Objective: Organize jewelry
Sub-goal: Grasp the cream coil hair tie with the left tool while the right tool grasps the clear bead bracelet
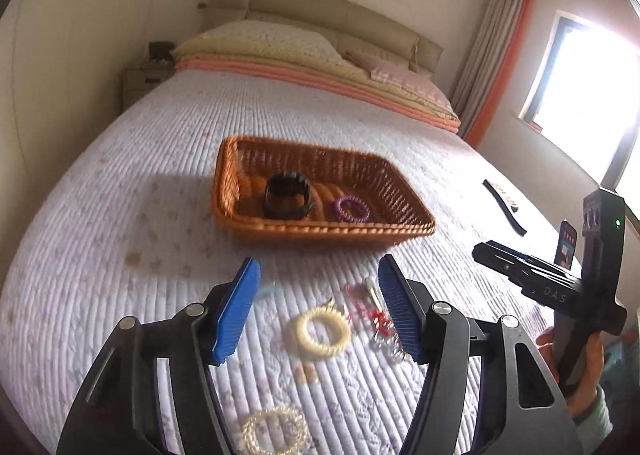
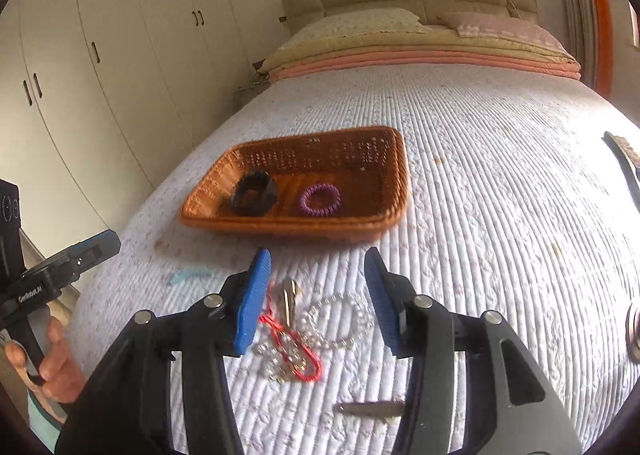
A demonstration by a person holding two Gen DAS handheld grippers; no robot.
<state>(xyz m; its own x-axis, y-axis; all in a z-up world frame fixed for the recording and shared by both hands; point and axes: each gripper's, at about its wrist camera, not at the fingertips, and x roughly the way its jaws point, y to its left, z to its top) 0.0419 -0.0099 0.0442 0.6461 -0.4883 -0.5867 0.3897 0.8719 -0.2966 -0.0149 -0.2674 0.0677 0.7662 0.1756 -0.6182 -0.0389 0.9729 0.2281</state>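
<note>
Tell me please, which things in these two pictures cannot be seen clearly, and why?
- Bead bracelet, left wrist view: cut off by the bottom edge.
- Black strip, right wrist view: cut off by the right edge.
- Pale blue item, right wrist view: too blurred to identify.
- Red cord with charms, left wrist view: partly hidden behind the left gripper finger.
- Black band in the basket: blurred, type unclear.

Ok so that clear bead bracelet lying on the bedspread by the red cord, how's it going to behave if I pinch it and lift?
The clear bead bracelet lies in a loose, uneven loop, so it will probably sag from wherever it is pinched. Its beads look smooth and glossy, so they may slip on the pads. It lies close to the red cord and may drag it along.
</note>
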